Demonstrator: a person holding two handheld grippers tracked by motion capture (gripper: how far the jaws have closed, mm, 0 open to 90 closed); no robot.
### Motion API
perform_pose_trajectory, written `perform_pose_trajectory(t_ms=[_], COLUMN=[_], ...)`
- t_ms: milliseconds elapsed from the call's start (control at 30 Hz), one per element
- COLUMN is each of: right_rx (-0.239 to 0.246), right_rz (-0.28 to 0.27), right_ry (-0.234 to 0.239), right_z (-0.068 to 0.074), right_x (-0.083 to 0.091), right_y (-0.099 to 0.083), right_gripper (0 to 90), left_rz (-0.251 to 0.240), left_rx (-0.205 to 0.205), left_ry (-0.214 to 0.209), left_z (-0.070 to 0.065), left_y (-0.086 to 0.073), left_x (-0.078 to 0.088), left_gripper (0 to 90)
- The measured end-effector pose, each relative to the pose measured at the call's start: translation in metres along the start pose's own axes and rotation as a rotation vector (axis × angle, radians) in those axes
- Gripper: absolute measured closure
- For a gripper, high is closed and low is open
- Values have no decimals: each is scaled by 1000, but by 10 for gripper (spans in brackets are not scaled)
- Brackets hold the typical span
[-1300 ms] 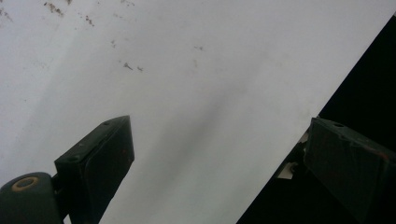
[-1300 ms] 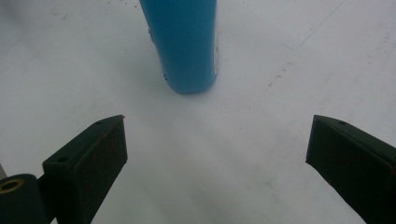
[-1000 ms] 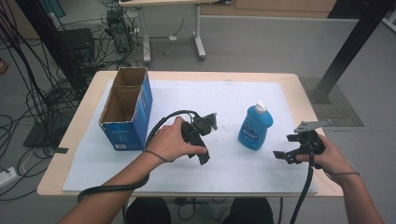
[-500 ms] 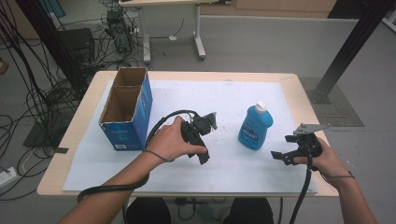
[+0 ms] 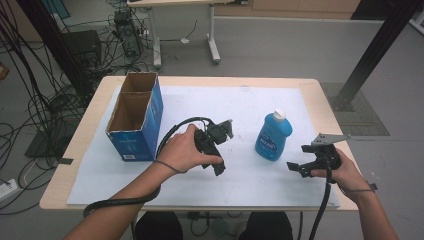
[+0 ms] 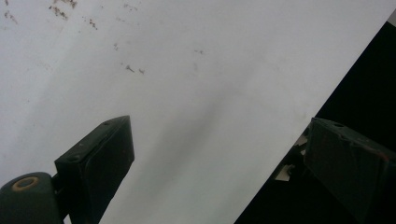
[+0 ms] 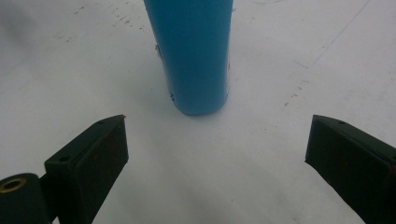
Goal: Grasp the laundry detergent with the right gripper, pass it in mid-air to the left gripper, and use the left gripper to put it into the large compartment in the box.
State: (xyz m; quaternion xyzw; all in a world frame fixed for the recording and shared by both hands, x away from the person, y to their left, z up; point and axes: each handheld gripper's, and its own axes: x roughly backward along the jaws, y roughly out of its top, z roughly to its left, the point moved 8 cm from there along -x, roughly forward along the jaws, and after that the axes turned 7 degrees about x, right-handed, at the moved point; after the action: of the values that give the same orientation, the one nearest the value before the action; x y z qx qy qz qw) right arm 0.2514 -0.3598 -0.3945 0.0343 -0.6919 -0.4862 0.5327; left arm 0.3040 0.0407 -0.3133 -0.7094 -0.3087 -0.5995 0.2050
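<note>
Right tool [image 5: 300,167] poised with jaws spread wide, aimed at the blue bottle [image 5: 272,135] just ahead, nothing yet between them; left tool [image 5: 218,147] likewise open and empty, held low over the white sheet [image 5: 250,185] at mid-desk. Bottle standing upright on the sheet, white cap on, between the two tools and apart from both. Judged an early stage: approach under way, grasp and any carrying all left to do. Blue cardboard box [image 5: 135,122] at the left of the desk [image 5: 75,150], flaps open, two compartments, both apparently empty as far as visible.
</note>
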Motion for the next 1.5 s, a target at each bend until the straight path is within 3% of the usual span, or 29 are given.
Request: perform_pose_trajectory(t_ms=[533, 1067, 1500], right_rx=[4, -14, 0], right_rz=[-20, -83, -123], right_ry=[-7, -42, -36], right_z=[3, 4, 6], right_x=[-9, -16, -24], right_y=[-4, -5, -4], right_gripper=[61, 61, 56], left_rz=[-3, 2, -1], left_rx=[5, 9, 15], left_ry=[-6, -4, -6], left_z=[1, 2, 2], left_y=[-1, -1, -2], left_x=[0, -2, -3], left_gripper=[89, 89, 88])
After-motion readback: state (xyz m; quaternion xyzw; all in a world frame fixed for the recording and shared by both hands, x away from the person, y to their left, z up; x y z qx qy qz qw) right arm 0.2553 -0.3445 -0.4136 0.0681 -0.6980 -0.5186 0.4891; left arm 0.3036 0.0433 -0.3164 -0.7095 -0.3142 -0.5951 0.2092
